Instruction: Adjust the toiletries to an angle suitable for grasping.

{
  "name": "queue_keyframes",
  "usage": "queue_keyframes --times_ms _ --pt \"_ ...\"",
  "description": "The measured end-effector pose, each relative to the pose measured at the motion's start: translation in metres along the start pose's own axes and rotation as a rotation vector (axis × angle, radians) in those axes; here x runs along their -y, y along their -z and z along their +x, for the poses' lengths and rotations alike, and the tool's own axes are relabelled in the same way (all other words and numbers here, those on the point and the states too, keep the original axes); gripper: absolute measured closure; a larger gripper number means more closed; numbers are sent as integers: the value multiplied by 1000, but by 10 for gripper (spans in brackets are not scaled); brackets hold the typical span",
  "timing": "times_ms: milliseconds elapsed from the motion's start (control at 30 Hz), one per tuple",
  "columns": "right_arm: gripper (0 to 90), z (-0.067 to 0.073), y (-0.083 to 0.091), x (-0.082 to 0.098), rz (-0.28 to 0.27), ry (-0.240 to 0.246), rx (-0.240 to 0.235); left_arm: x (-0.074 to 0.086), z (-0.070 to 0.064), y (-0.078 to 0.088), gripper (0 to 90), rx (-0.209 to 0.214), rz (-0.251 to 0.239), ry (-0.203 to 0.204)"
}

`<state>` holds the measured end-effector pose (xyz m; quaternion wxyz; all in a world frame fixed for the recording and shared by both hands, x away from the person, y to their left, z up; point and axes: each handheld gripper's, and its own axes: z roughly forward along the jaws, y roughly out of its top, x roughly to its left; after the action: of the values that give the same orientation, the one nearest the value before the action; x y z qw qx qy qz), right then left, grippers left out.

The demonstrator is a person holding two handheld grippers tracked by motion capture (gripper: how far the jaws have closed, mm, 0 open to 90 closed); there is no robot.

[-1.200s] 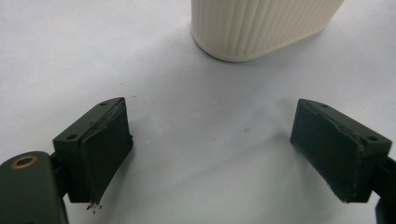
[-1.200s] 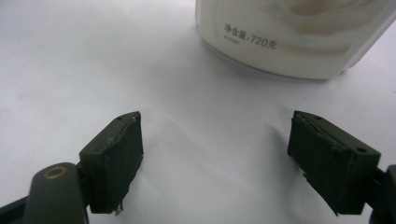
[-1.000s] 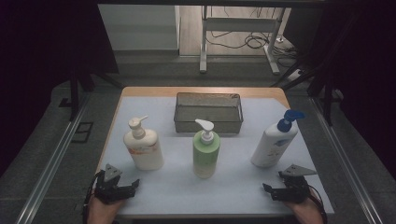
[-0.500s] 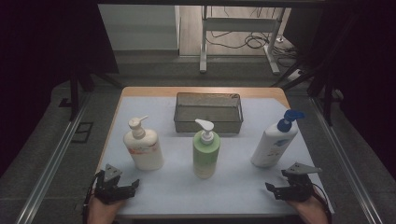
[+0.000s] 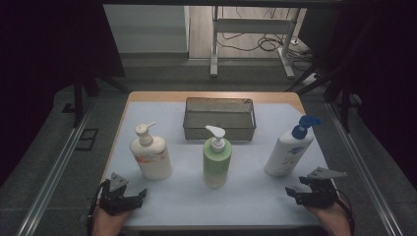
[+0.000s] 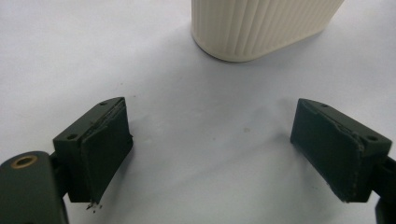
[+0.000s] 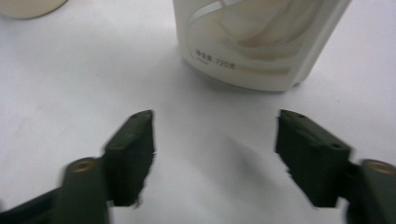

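The right gripper (image 5: 295, 192), jaws apart and just closing on nothing, sits near the white blue-pump plastic bottle (image 5: 286, 153) at the table's right. The left gripper (image 5: 138, 195) gapes empty near the cream ribbed pump bottle (image 5: 151, 156).

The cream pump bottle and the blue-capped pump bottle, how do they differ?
The cream pump bottle stands upright at the table's left, with a cream pump. The blue-capped pump bottle leans at the right, its body white and its pump blue. The cream one looks squatter, the blue-capped one slimmer and taller. Both rest on the white mat, ungripped.
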<state>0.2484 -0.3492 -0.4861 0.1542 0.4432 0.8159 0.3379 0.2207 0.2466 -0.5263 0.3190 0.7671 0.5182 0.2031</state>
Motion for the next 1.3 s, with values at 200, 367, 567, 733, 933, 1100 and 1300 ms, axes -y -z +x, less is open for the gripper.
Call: queue_keyframes --times_ms 200,367,567,733,933,1100,1300 --pt "449 -11 5 -4 -9 -23 17 0 0 0 117 -1 -1 0" --pt "577 -20 7 -7 -18 -34 9 0 0 0 117 -1 -1 -1" --pt "665 -26 7 -8 -30 -46 -7 0 0 0 117 -1 -2 -1" --pt "773 -35 9 -9 -56 -64 -1 0 0 0 117 -1 -2 -2" --pt "844 -46 8 -13 -59 -71 26 0 0 0 118 -1 -2 -1" --pt "850 -52 4 -18 -56 -71 39 0 0 0 117 -1 -2 -1" --pt "841 -59 1 -26 -54 -81 59 0 0 0 118 -2 -2 -2"
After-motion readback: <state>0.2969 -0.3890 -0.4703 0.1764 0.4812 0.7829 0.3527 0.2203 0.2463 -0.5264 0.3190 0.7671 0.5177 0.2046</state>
